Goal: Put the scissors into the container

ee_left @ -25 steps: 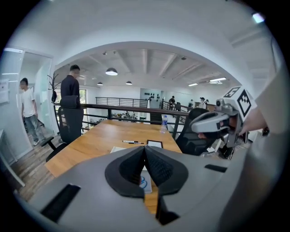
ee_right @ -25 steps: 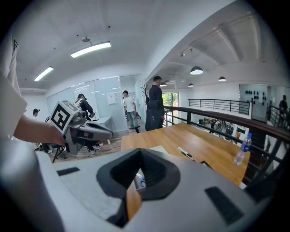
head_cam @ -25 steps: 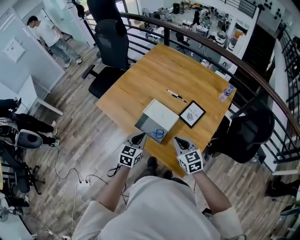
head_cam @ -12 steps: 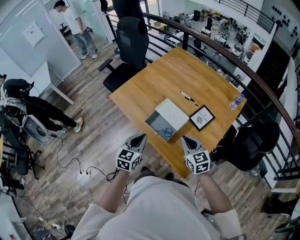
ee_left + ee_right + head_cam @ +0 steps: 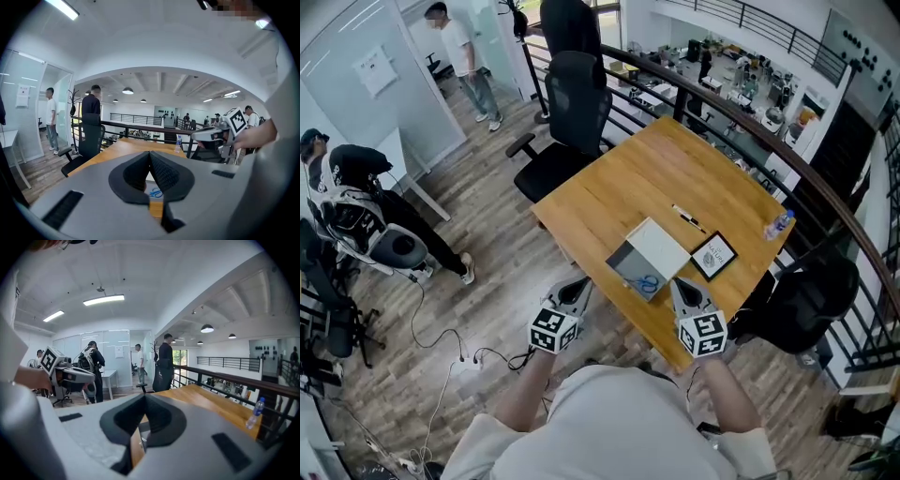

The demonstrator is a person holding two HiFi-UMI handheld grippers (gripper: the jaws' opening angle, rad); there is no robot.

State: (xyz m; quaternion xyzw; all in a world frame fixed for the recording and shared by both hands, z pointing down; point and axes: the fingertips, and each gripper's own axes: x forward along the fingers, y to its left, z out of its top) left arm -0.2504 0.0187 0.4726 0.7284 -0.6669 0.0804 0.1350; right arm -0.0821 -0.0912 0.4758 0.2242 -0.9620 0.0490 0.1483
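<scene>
Nearest the person, both tools hang just off the bench's near edge. The left gripper (image 5: 577, 286) has its jaws pressed together on nothing, and the right gripper (image 5: 682, 286) likewise has its jaws meeting at the tips with nothing between them. Just beyond them, by the near edge of the bench (image 5: 619, 192), sits the container (image 5: 661, 251), white on top with a grey part facing the person. The blue-handled scissors (image 5: 647, 282) lie on that grey part, though I cannot tell whether they are inside it. A framed picture (image 5: 713, 255) stands just beside the container toward the right edge, with a pen (image 5: 686, 218) farther in and a bottle (image 5: 778, 225) at the far right corner. I'd judge the risk to be the flat scissors slipping from a pinch, or a reaching gripper nudging the container off the near edge. The head view gives the whole layout. The left gripper view catches the blue handles just past its closed tips, while the right gripper view shows only bench edge and bottle, no scissors.
</scene>
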